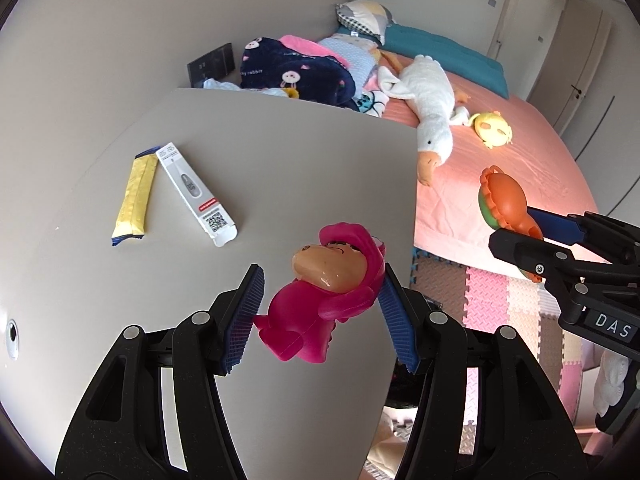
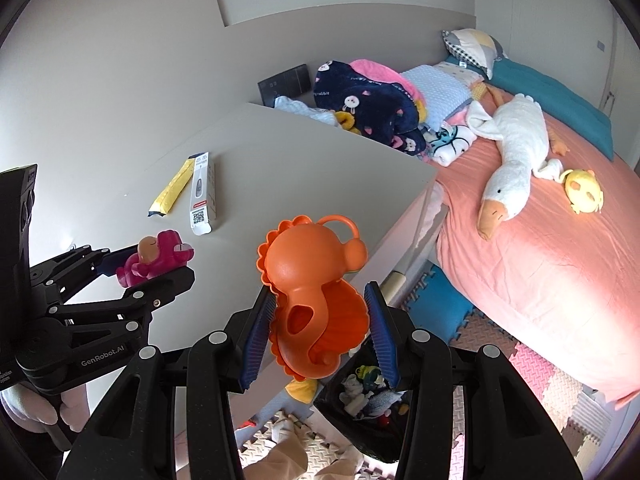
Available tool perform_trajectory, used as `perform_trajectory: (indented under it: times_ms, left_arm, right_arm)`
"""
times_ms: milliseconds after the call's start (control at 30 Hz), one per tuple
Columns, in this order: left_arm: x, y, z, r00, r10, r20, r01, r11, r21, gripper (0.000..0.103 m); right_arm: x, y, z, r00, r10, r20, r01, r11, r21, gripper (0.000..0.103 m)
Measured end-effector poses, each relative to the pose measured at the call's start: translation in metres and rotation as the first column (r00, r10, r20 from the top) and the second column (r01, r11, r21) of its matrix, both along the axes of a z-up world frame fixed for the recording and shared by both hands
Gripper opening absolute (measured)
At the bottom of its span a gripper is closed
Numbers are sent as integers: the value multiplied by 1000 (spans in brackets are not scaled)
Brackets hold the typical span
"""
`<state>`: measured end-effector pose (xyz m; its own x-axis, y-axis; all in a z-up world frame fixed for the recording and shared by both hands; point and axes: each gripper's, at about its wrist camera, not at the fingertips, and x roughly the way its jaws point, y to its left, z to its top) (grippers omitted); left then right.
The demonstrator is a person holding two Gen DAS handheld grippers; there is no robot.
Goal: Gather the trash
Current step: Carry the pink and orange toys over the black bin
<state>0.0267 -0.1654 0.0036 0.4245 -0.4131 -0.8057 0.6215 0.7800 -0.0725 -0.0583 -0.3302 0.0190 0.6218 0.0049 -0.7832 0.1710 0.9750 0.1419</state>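
toy figures: 2 (image 1: 316, 300) | plush toys: 2 (image 1: 432, 120) | boxes: 1 (image 1: 196, 194) | sachets: 1 (image 1: 134, 196)

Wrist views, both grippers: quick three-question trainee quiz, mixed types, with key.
1. True or false: the left gripper is shut on a pink toy.
2. What does the right gripper hold? A) yellow packet B) orange toy C) white goose
3. Fill in: on the table, a white box lies beside a ____ packet.

Key:
1. True.
2. B, the orange toy.
3. Yellow.
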Motion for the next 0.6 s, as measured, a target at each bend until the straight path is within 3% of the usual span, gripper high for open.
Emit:
perform_trajectory:
  times_ms: [600]
  left_arm:
    - [-59, -87, 3, 972, -233, 2, 233, 972, 9, 57]
  right_arm:
    - [-82, -74, 5, 979, -202, 14, 202, 979, 10, 48]
